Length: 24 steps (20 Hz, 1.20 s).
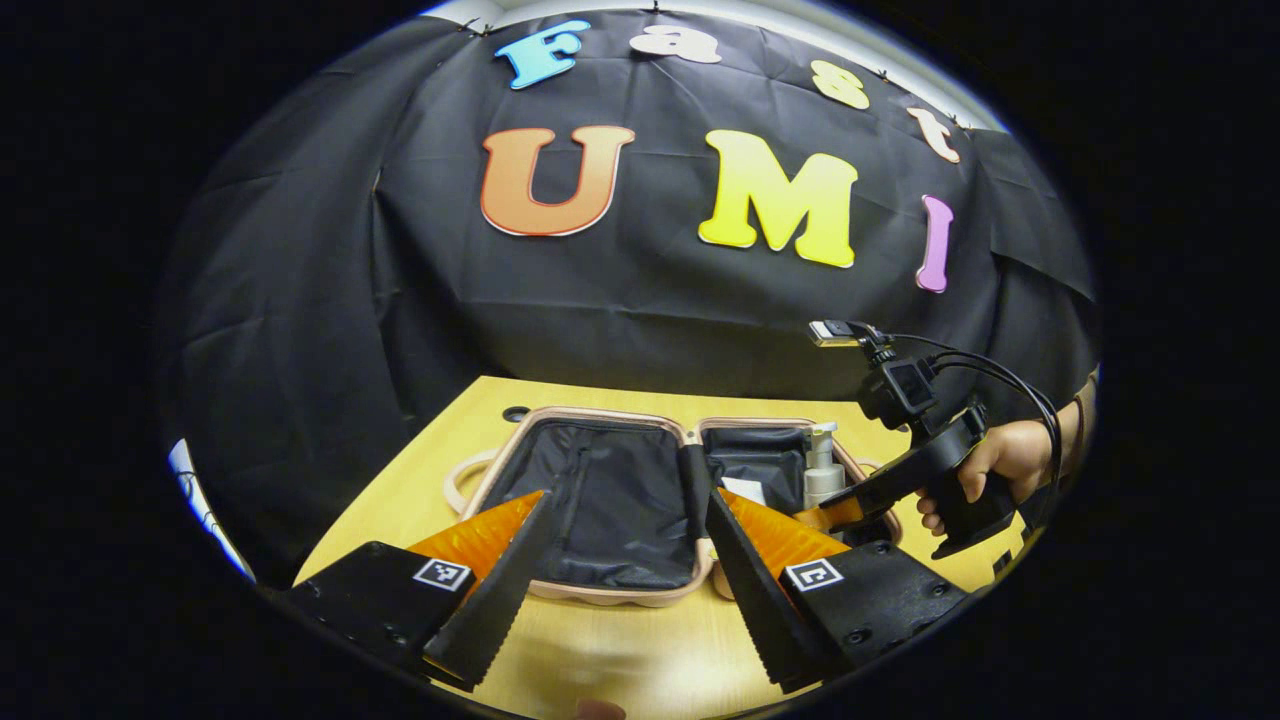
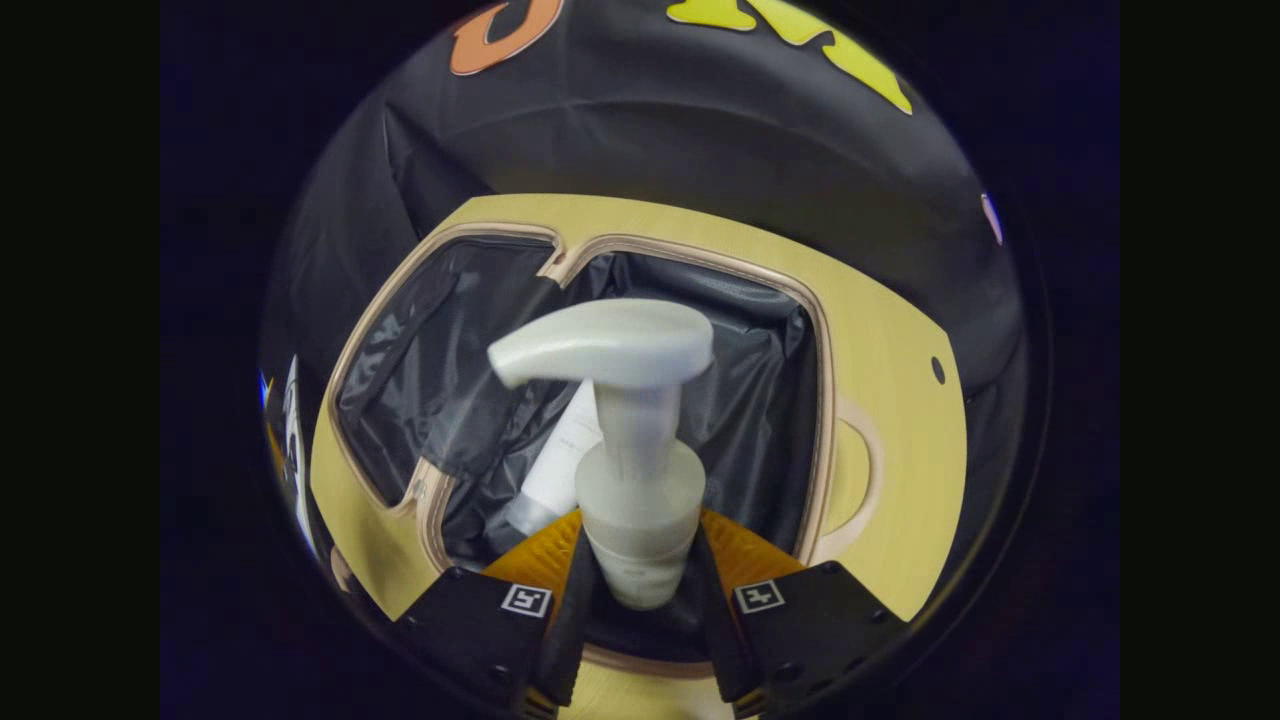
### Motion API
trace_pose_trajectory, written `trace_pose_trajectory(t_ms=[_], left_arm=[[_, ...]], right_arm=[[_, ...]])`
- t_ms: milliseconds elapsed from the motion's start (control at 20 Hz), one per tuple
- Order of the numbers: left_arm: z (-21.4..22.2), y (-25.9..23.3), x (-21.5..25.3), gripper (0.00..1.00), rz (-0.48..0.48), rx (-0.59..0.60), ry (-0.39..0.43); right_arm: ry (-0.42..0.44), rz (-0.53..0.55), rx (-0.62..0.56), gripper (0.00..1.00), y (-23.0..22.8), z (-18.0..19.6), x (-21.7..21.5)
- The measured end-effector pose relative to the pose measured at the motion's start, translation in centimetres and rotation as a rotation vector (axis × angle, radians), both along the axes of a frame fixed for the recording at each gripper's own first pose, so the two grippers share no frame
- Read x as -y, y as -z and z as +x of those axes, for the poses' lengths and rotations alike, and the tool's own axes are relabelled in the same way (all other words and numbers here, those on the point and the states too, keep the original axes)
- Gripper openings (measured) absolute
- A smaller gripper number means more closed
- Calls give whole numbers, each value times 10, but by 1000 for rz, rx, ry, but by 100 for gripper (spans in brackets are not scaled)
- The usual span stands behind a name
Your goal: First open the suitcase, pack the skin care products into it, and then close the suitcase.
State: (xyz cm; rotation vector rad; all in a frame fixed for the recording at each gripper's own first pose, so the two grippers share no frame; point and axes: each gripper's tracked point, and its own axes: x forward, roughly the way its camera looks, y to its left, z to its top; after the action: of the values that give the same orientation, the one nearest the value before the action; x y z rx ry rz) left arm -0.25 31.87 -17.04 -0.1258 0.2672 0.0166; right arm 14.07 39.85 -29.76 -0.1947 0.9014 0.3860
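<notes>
A pale pink suitcase (image 1: 600, 592) lies open and flat on the yellow table (image 1: 420, 490), both halves lined in black. My right gripper (image 2: 640, 590) is shut on a white pump bottle (image 2: 640, 500), held upright over the suitcase's right half (image 2: 760, 400). A white tube (image 2: 560, 465) lies inside that half, behind the bottle. In the left gripper view, a hand holds the right gripper (image 1: 835, 512) with the pump bottle (image 1: 822, 470) over the far half. My left gripper (image 1: 620, 580) hovers open above the suitcase's near edge, with nothing between its fingers.
The table (image 2: 900, 480) runs back to the black cloth wall (image 1: 640, 300). The suitcase's handle (image 2: 860, 470) sticks out on its right side in the right gripper view, and a loop handle (image 1: 458, 480) shows at its left in the left gripper view. A small dark hole (image 1: 515, 413) marks the tabletop.
</notes>
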Motion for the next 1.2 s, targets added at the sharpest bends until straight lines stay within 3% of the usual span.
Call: trace_pose_trajectory(t_ms=[350,650,700,850,1050,1200], left_arm=[[13,17,-34,98,13,-31,-76],[16,29,-65,98,-22,-65,-132],[17,30,-73,98,-27,-71,-143],[20,34,-98,98,-75,-69,-197],[28,43,-123,98,-165,-81,-253],[36,60,-145,98,-292,-97,-328]], right_arm=[[150,-40,-142,49,42,7,-5],[190,-8,-153,51,43,12,0],[189,3,-148,51,40,12,1],[166,51,-99,74,19,11,2],[107,124,-21,78,-25,-3,3],[47,149,51,81,-59,-26,11]])
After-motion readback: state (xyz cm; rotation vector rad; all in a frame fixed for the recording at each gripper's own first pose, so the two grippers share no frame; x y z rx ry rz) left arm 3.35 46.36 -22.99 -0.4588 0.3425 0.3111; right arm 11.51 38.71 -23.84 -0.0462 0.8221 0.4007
